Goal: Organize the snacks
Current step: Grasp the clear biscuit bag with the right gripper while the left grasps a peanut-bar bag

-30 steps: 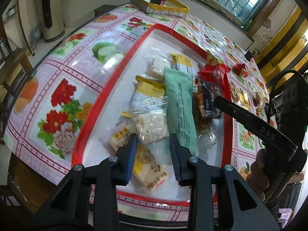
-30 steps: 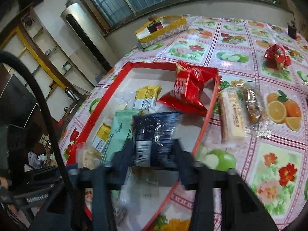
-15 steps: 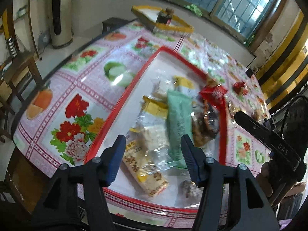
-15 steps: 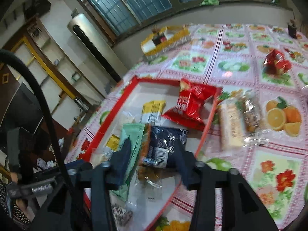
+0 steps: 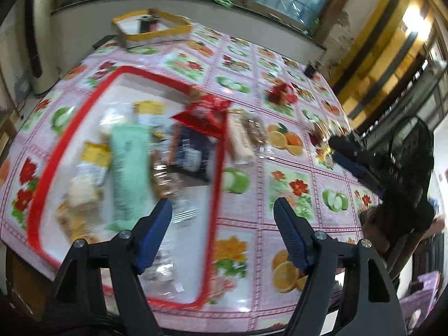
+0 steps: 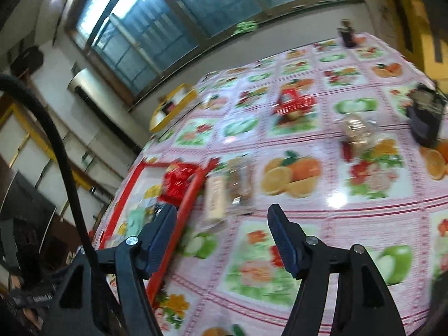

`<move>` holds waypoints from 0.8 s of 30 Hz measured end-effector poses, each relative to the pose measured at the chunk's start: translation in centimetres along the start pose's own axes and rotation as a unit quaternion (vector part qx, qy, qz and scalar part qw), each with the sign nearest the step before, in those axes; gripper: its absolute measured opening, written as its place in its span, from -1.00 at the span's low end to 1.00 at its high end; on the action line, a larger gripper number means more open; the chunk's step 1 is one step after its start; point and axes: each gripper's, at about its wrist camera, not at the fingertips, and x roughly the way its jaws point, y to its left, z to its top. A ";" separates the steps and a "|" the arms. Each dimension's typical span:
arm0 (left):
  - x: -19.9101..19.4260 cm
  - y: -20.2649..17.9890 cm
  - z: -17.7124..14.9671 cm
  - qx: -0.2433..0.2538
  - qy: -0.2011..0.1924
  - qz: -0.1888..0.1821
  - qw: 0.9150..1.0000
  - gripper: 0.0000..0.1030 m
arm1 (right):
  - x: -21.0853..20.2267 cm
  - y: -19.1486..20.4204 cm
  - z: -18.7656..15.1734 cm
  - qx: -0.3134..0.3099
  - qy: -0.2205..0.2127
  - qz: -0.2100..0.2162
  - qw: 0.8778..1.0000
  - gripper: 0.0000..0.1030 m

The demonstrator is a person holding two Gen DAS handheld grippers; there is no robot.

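Observation:
A red-rimmed white tray (image 5: 212, 196) holds several snack packs: a mint green pack (image 5: 128, 168), a dark blue pack (image 5: 193, 151), a red pack (image 5: 204, 114) and yellow ones. My left gripper (image 5: 222, 210) hangs above the tray's right rim, its jaws opening with nothing between them. My right gripper (image 6: 222, 215) is over the flowered tablecloth just right of the tray (image 6: 193, 193), its jaws also opening and empty. It shows in the left wrist view as the right gripper (image 5: 340, 152). Clear biscuit packs (image 6: 226, 193) lie beside the rim.
Loose on the cloth are a red wrapped snack (image 6: 294, 103), a clear cookie pack (image 6: 358, 131) and a dark pack (image 6: 425, 117) at the far right. A yellow-edged box (image 5: 151, 28) stands at the table's far end. A small dark bottle (image 6: 347, 33) stands near the wall.
The right gripper let go of the dark blue pack, which now lies in the tray. Both grippers opened wide, rose and swung right, away from the tray's snacks.

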 end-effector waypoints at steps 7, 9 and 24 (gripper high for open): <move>0.7 -3.0 0.0 0.030 0.005 0.001 1.000 0.46 | 0.6 -4.6 4.9 0.017 -0.002 -0.071 0.997 0.32; 0.8 -2.9 -0.2 0.027 0.008 0.002 1.000 0.46 | 2.0 -6.0 6.3 0.020 0.005 -0.124 0.992 0.32; -1.1 0.6 -1.1 -0.020 -0.008 0.021 1.000 0.47 | 10.5 -6.5 6.4 -0.103 0.074 -0.314 0.941 0.03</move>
